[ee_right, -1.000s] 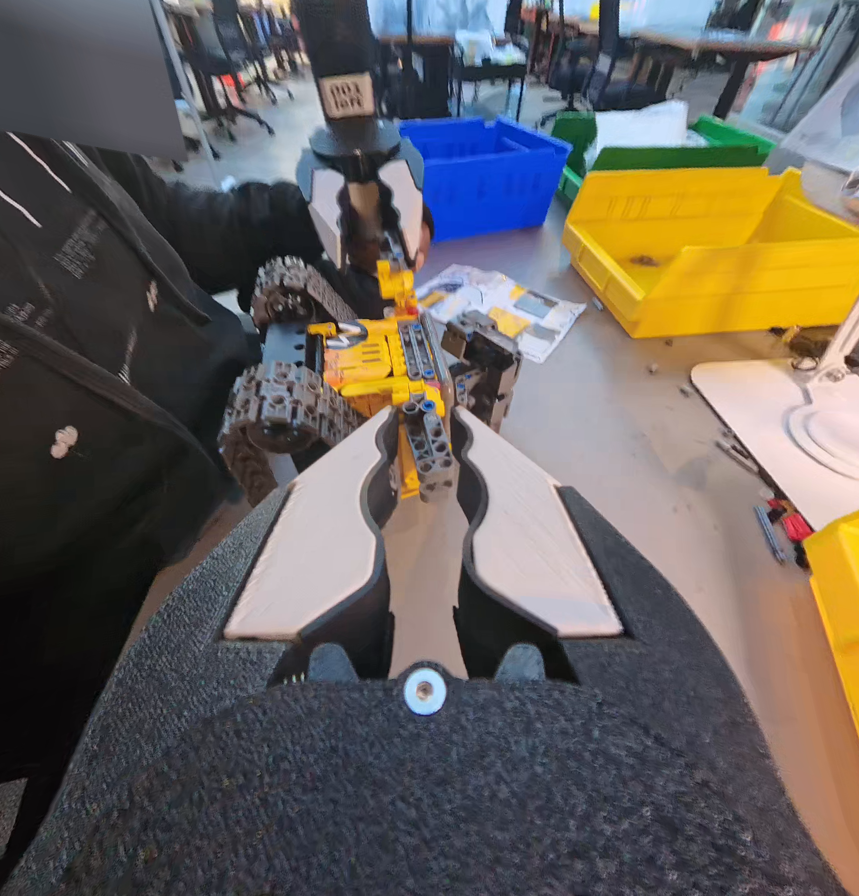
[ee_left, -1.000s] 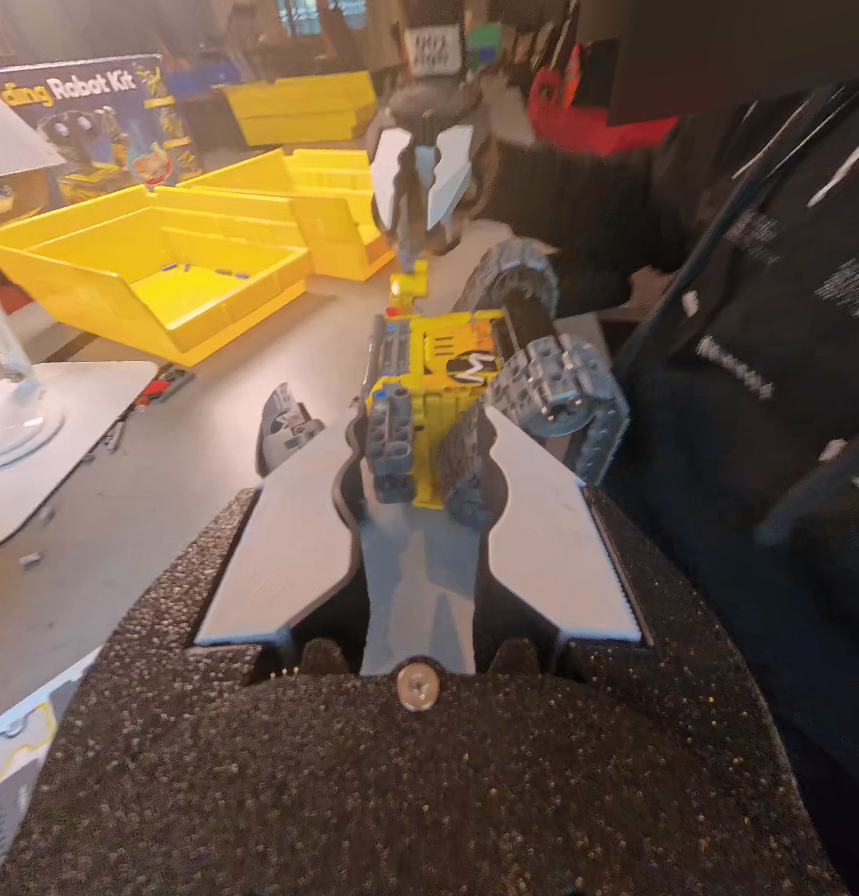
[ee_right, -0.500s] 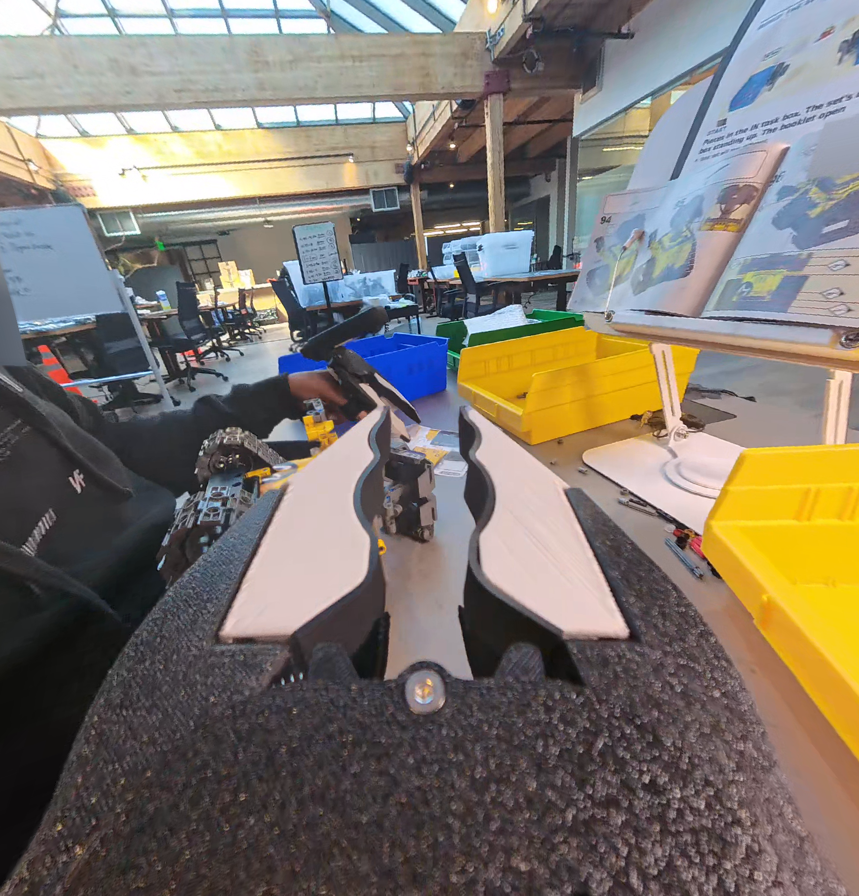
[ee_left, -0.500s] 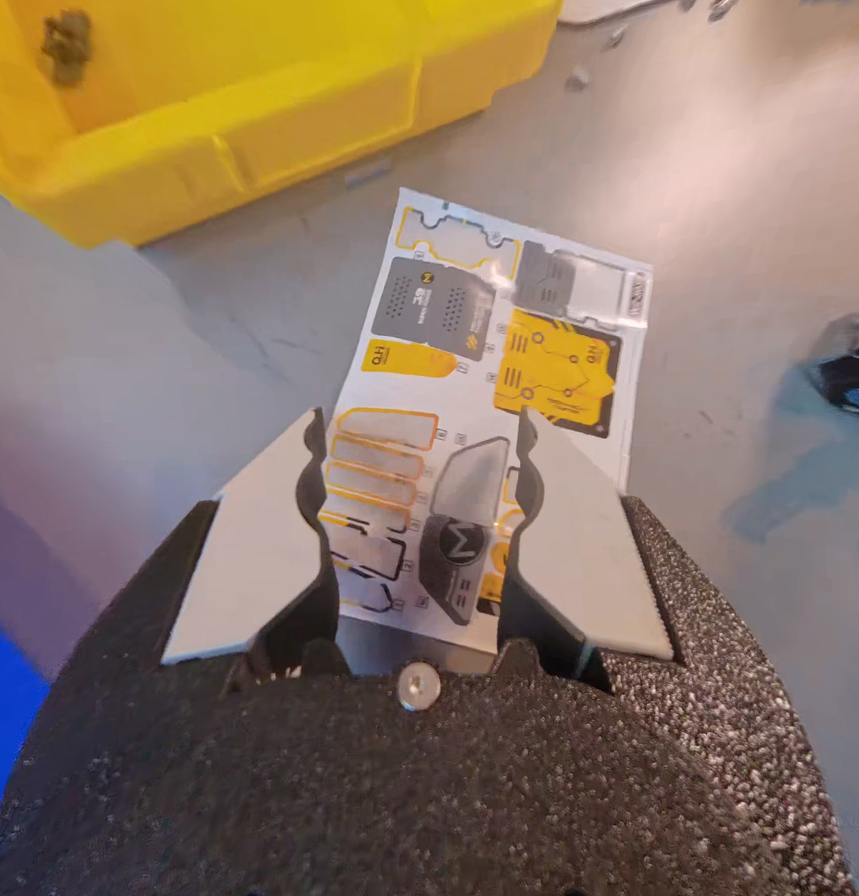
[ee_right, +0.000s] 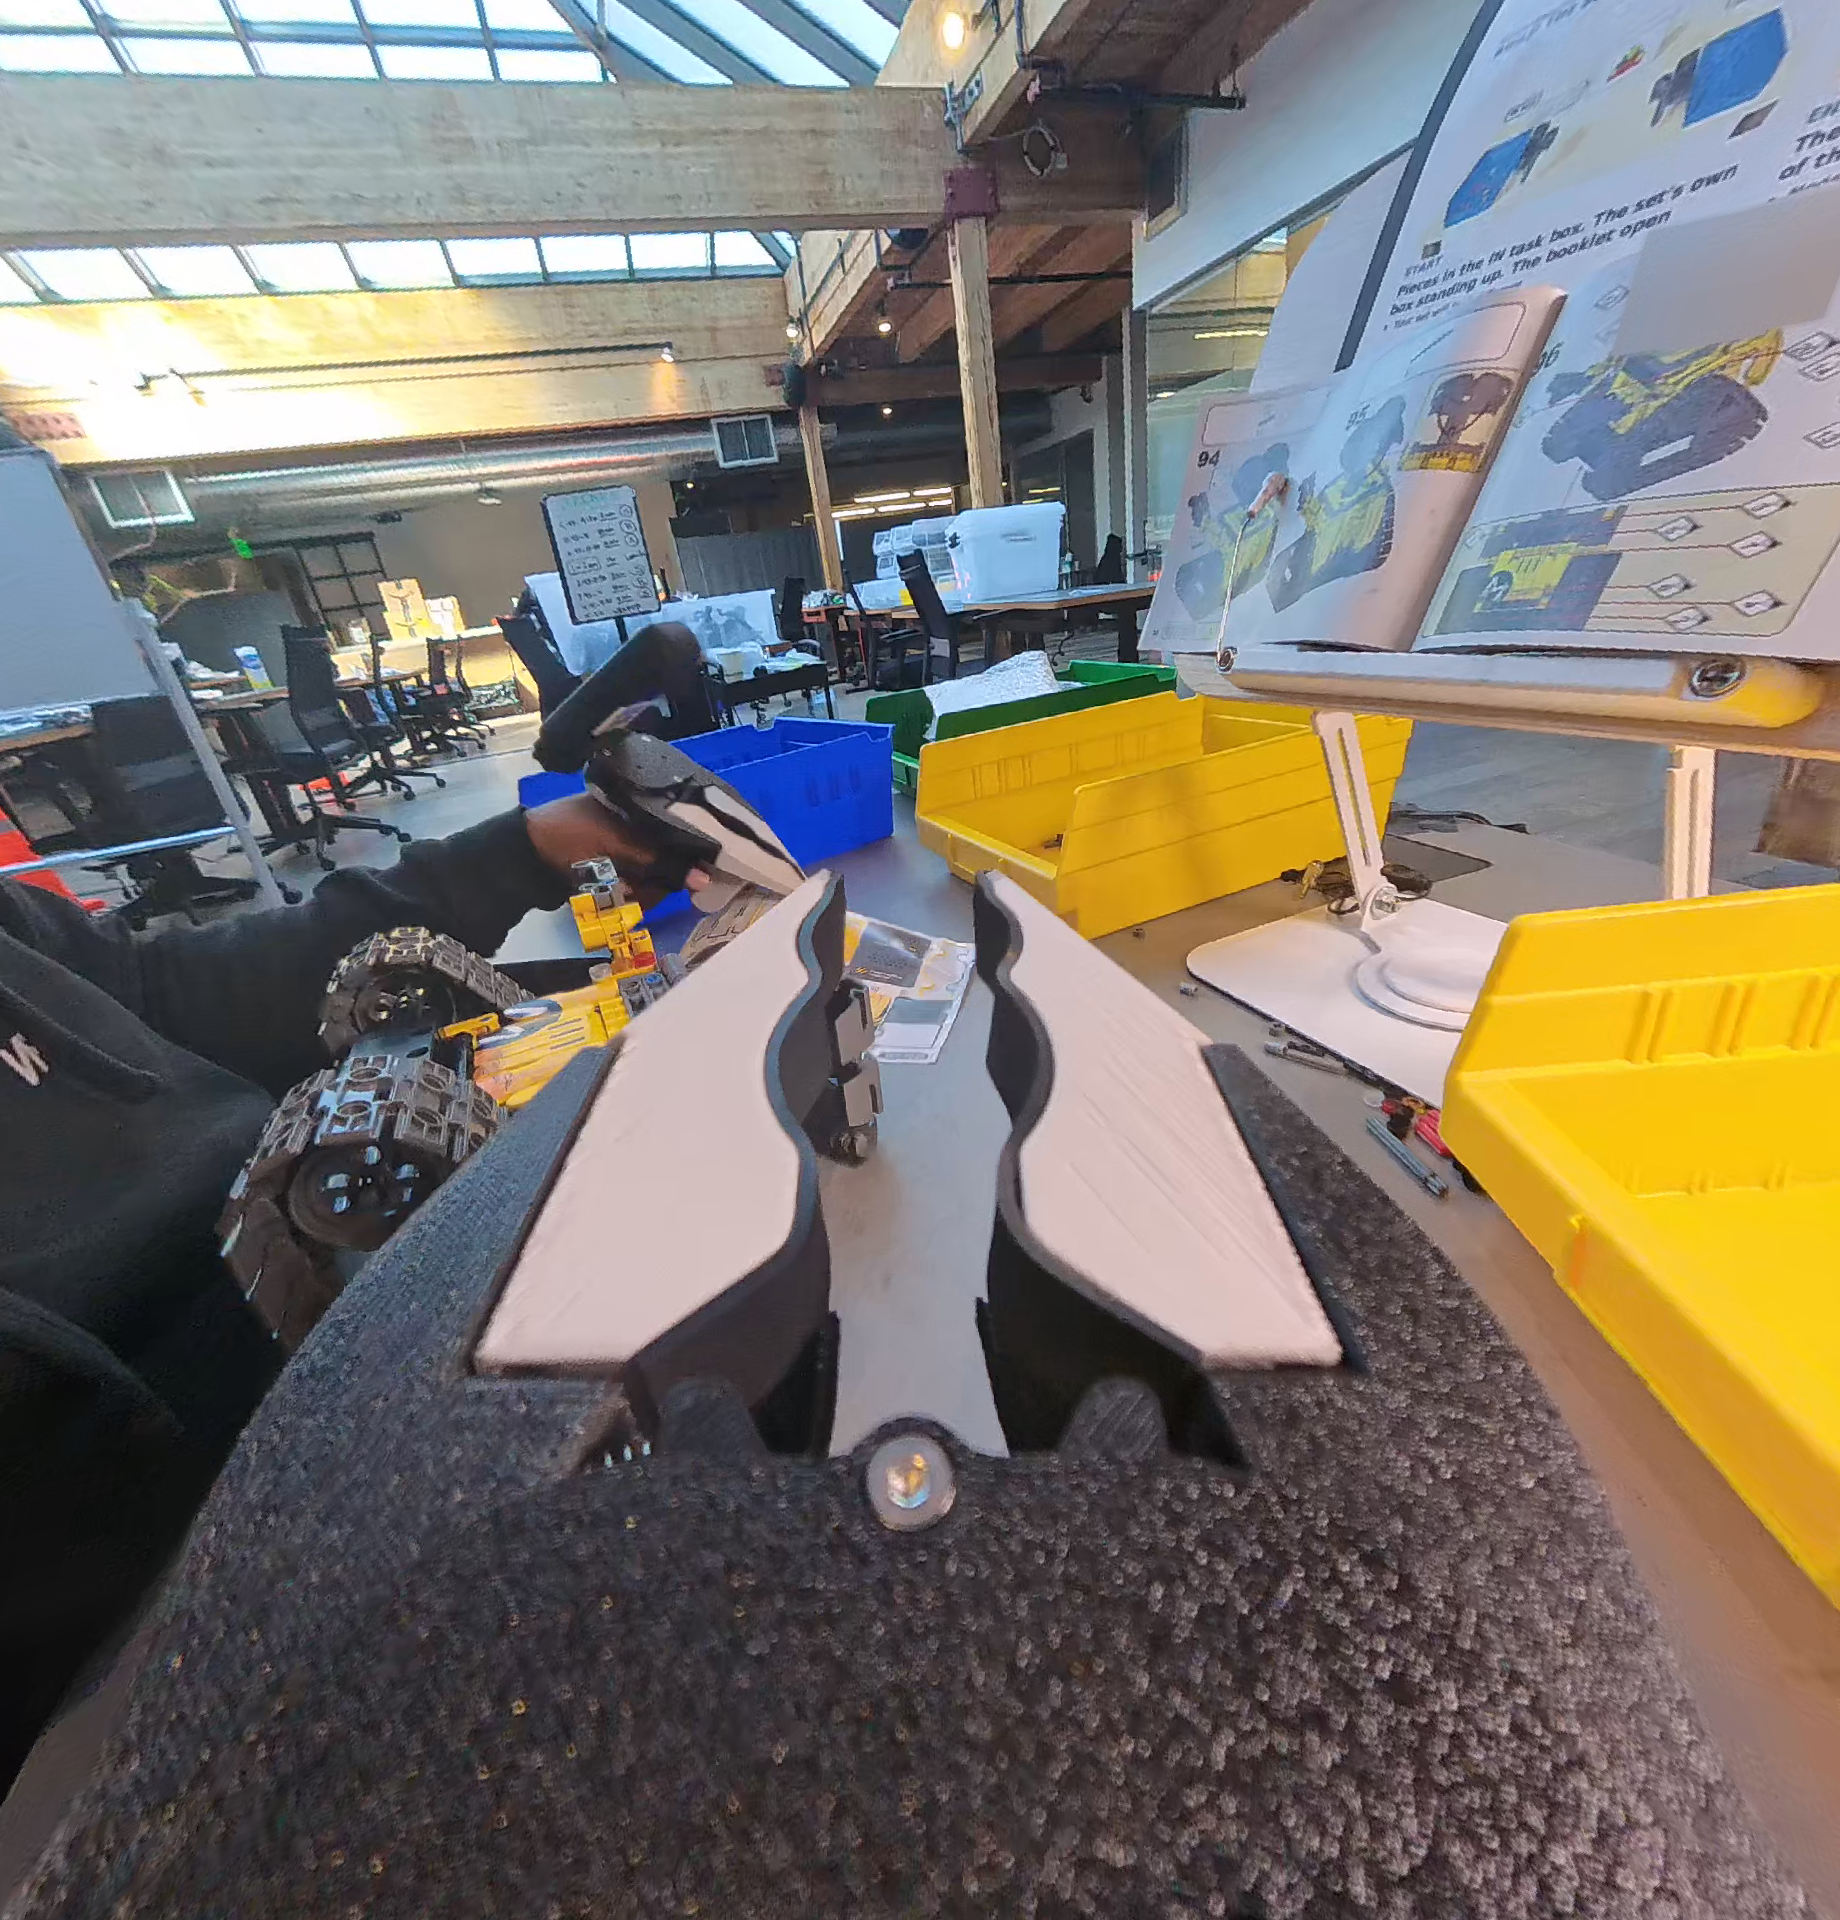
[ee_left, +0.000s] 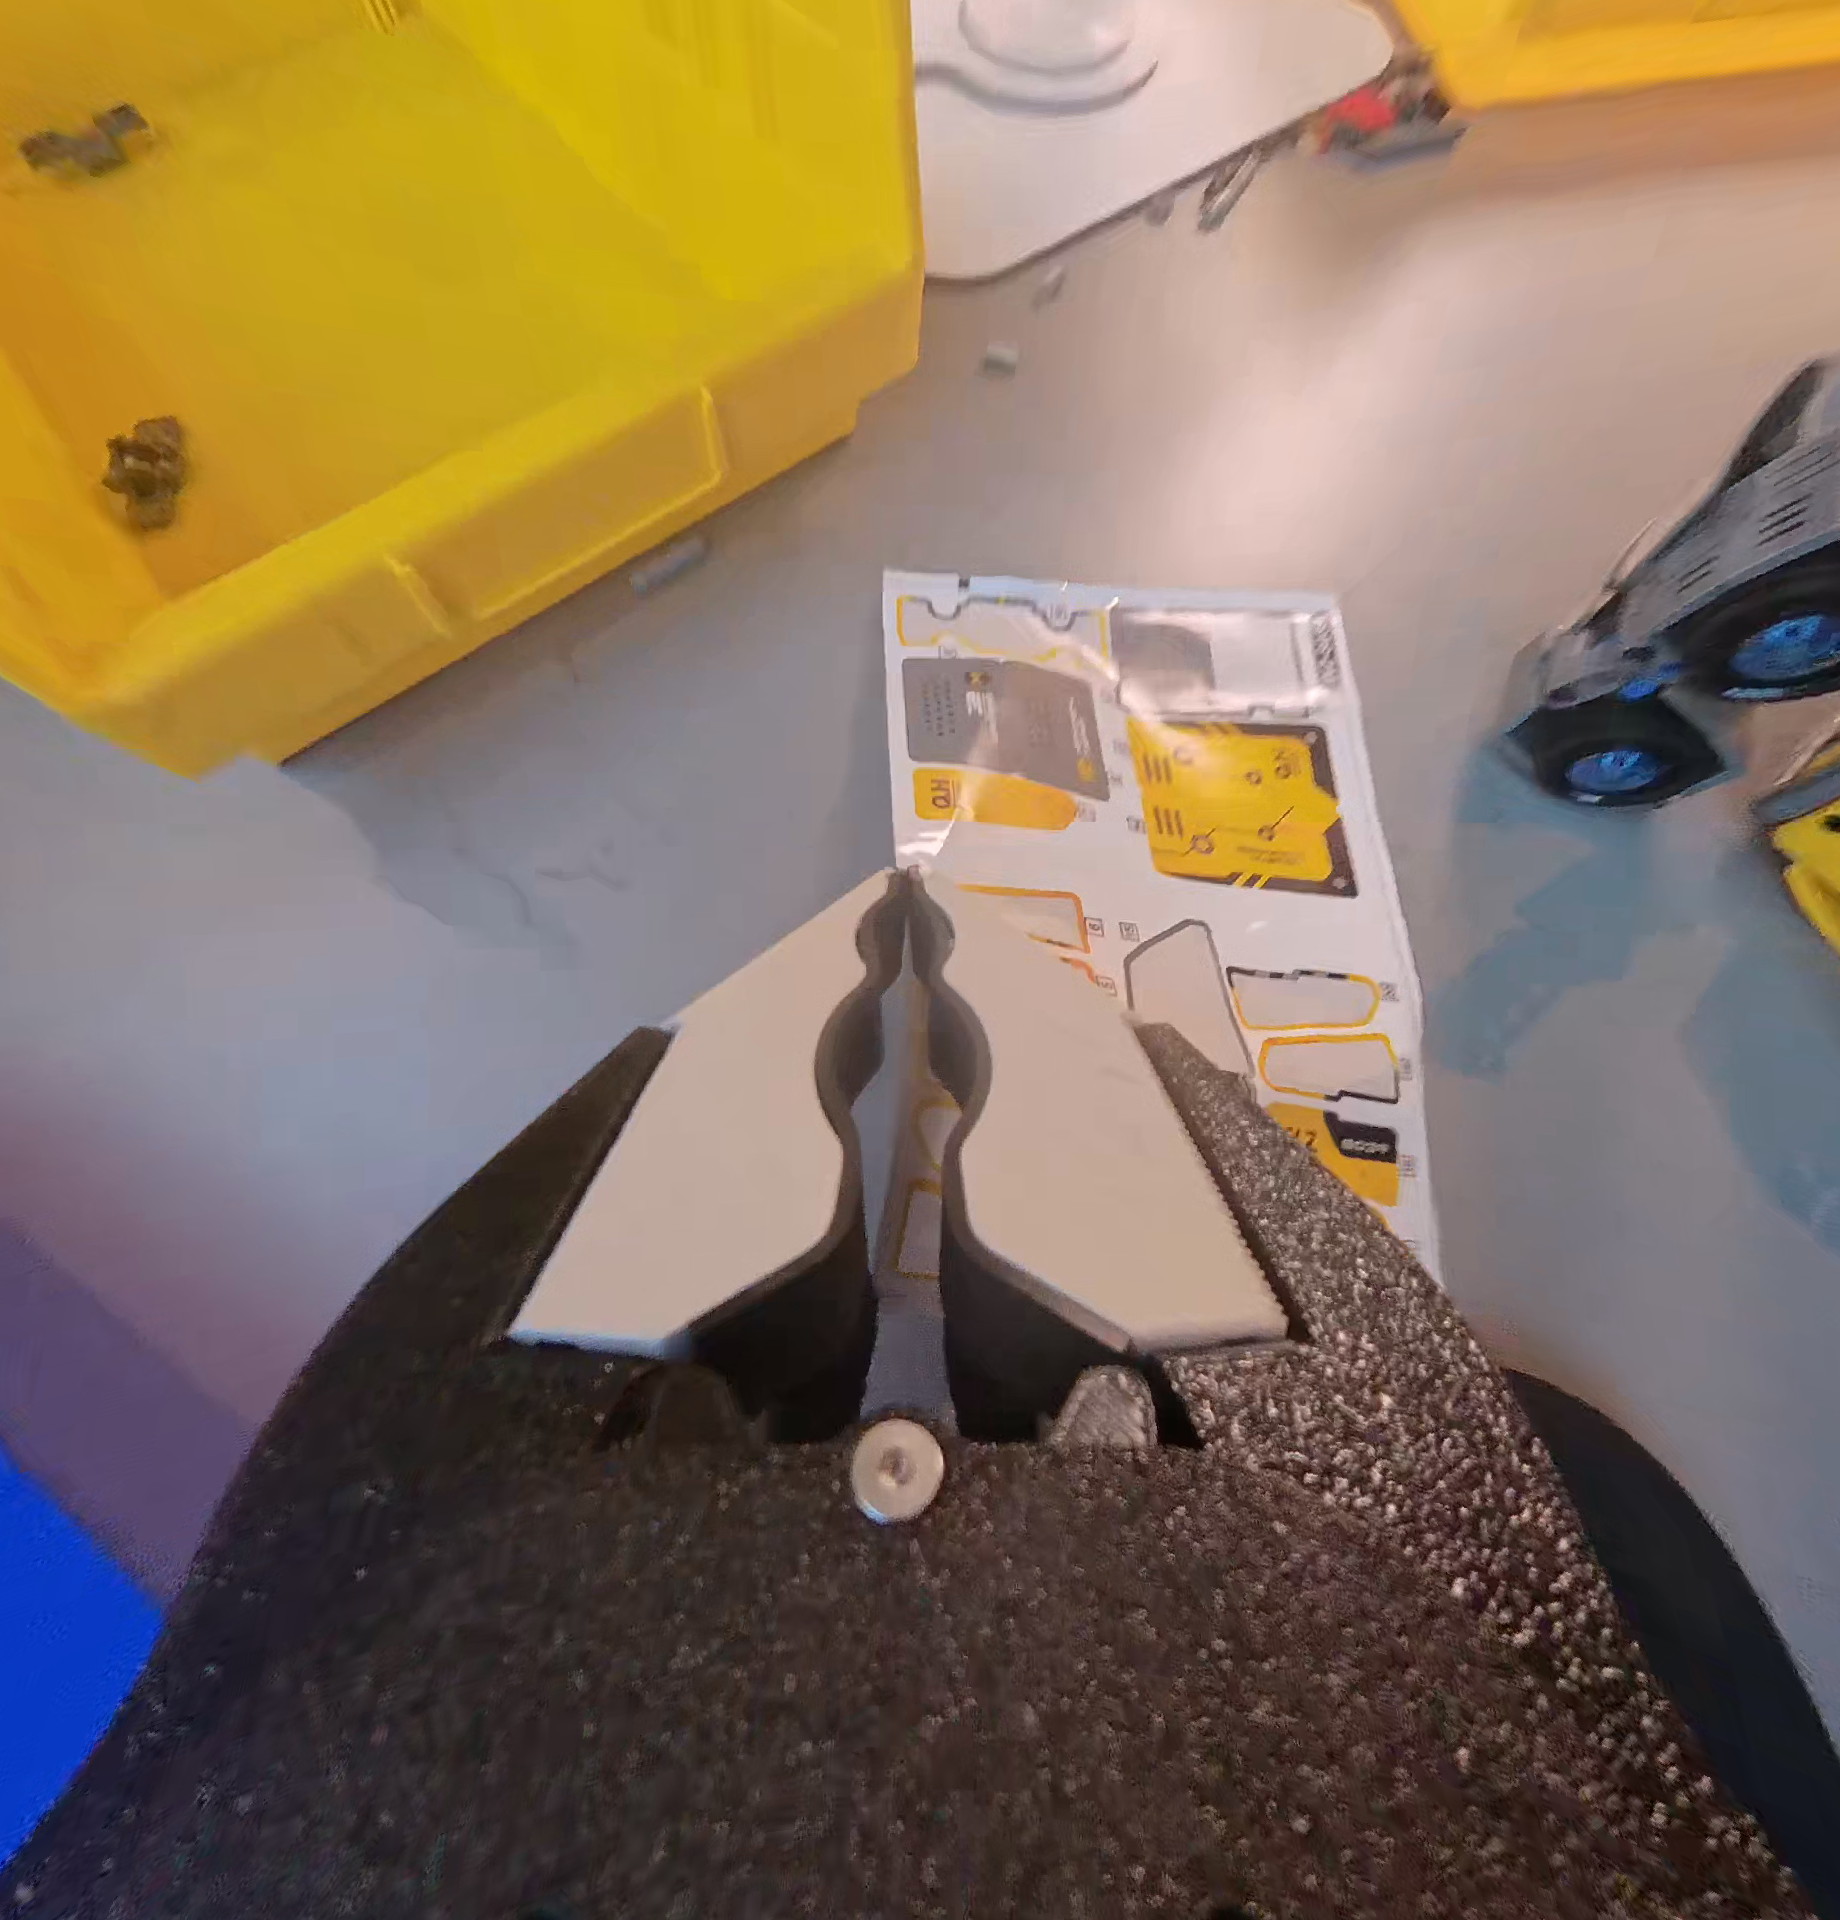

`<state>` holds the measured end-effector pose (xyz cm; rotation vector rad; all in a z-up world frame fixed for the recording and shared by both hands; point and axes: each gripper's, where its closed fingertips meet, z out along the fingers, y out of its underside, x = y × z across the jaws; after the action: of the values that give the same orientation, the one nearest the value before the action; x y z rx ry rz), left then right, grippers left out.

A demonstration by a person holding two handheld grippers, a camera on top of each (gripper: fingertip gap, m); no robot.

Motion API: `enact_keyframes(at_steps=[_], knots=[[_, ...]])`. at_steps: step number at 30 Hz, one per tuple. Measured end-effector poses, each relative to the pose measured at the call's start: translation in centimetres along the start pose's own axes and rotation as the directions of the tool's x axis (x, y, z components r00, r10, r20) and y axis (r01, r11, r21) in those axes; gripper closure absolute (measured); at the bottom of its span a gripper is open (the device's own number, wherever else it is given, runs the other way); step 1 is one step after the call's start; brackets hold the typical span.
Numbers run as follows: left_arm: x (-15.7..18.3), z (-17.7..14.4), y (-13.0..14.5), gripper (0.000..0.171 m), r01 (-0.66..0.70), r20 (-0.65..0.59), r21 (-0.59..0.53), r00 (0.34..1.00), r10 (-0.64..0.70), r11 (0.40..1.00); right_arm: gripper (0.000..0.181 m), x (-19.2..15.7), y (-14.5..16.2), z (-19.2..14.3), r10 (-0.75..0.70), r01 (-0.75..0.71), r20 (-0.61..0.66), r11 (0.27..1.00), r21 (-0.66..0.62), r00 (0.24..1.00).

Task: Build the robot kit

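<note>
In the left wrist view, the left gripper (ee_left: pixel 911 878) points down at the grey surface (ee_left: pixel 324 935) with its jaws pressed together at the tips, right at the left edge of a sticker sheet (ee_left: pixel 1196 790). Whether the tips pinch that edge or only touch it cannot be told. The sheet lies flat, printed with yellow, grey and black shapes, and runs under the right finger. A yellow bin (ee_left: pixel 459 488) stands near to the upper left, with two small dark pieces inside. At the right edge is a blurred grey block with blue-centred wheels (ee_left: pixel 1716 665), and a yellow part just below it. A white stand base (ee_left: pixel 1103 135) sits at the top, with small loose parts beside it.

In the right wrist view, the right gripper (ee_right: pixel 908 894) is held low over the surface, its jaws spread and holding nothing. Just beyond its left finger sits a yellow and grey model vehicle with black tracks (ee_right: pixel 396 1091). Farther off, a hand (ee_right: pixel 583 842) in a dark sleeve holds the left gripper tilted down toward the sticker sheet (ee_right: pixel 911 987). To the right stand a near yellow bin (ee_right: pixel 1664 1143), a farther yellow bin (ee_right: pixel 1134 821), and a white stand carrying an open instruction booklet (ee_right: pixel 1518 499). A blue bin (ee_right: pixel 802 779) lies behind the hand.
</note>
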<state>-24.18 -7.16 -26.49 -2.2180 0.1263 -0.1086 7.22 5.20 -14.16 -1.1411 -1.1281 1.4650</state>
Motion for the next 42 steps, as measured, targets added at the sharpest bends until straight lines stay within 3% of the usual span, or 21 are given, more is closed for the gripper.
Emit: enact_keyframes(at_steps=[3, 7, 8, 11, 13, 14, 16, 18, 19, 20, 21, 23, 25, 32, 37, 42], knots=[[0.6, -1.6, -2.6, 0.171, 0.035, -0.045, 0.128, 0.999, -0.030, 0.991, 0.157, 0.2, -0.9, 0.0, 0.006, -0.005, -0.015, 0.999, 0.032, 1.000], [-1.0, -1.6, -1.6, 0.162, -0.018, 0.060, 0.038, 0.998, 0.016, 0.999, 0.157, 0.3, -1.6, 0.0, 0.015, -0.014, -0.018, 0.998, 0.054, 1.000], [-0.8, -1.5, -1.8, 0.171, -0.020, 0.042, 0.059, 0.999, 0.018, 0.998, 0.157, 0.4, -1.7, 0.0, 0.016, -0.014, -0.022, 0.998, 0.058, 1.000], [0.0, -1.9, -2.8, 0.171, -0.005, 0.003, 0.118, 1.000, 0.004, 0.993, 0.157, 0.4, -1.6, -0.1, 0.013, -0.011, -0.025, 0.998, 0.055, 1.000], [-0.3, -1.7, -2.1, 0.171, -0.002, 0.023, 0.072, 1.000, 0.001, 0.997, 0.157, 0.4, -1.4, -0.2, 0.017, -0.016, -0.024, 0.998, 0.053, 1.000], [-0.4, -1.2, -1.2, 0.160, 0.012, 0.022, 0.015, 1.000, -0.012, 1.000, 0.157, 0.5, -1.3, -0.1, 0.024, -0.023, -0.021, 0.998, 0.051, 0.999], [-0.2, 0.2, 1.3, 0.111, 0.060, -0.019, -0.120, 0.998, -0.063, 0.991, 0.157, 0.5, -1.2, -0.1, 0.040, -0.040, -0.008, 0.998, 0.047, 0.999], [1.3, 1.3, 3.6, 0.090, 0.063, -0.077, -0.229, 0.994, -0.083, 0.971, 0.157, 0.4, -1.0, 0.0, 0.044, -0.044, 0.002, 0.998, 0.040, 0.999], [1.7, 1.5, 4.4, 0.093, 0.027, -0.066, -0.260, 0.997, -0.046, 0.965, 0.157, 0.3, -0.9, 0.1, 0.039, -0.039, 0.006, 0.999, 0.034, 0.999], [1.5, 1.5, 4.7, 0.115, -0.021, -0.027, -0.265, 1.000, 0.014, 0.964, 0.157, 0.2, -0.8, 0.1, 0.031, -0.031, 0.008, 0.999, 0.027, 0.999], [1.7, 1.4, 4.9, 0.120, -0.049, -0.015, -0.279, 0.999, 0.047, 0.959, 0.157, 0.1, -0.7, 0.1, 0.021, -0.022, 0.008, 1.000, 0.020, 1.000], [2.8, 1.1, 4.4, 0.171, -0.080, -0.066, -0.259, 0.996, 0.065, 0.963, 0.157, 0.1, -0.7, 0.1, 0.010, -0.010, 0.009, 1.000, 0.013, 1.000], [3.0, 0.7, 3.5, 0.171, -0.076, -0.068, -0.199, 0.996, 0.064, 0.977, 0.157, 0.0, -0.8, 0.2, 0.013, -0.013, 0.017, 1.000, 0.017, 1.000], [3.3, -3.2, -3.4, 0.171, -0.027, -0.068, 0.138, 0.997, 0.037, 0.990, 0.157, -0.3, -1.2, 0.2, 0.009, -0.009, 0.020, 0.999, 0.033, 1.000], [4.6, -7.6, -11.4, 0.171, -0.069, -0.077, 0.395, 0.991, 0.108, 0.916, 0.157, -0.4, -3.5, 1.1, -0.003, 0.003, 0.012, 0.998, 0.061, 1.000], [8.0, -10.7, -20.7, 0.171, -0.163, -0.098, 0.565, 0.960, 0.262, 0.809, 0.154, -1.1, -5.9, 5.4, -0.092, 0.095, 0.065, 0.994, -0.046, 0.994]])
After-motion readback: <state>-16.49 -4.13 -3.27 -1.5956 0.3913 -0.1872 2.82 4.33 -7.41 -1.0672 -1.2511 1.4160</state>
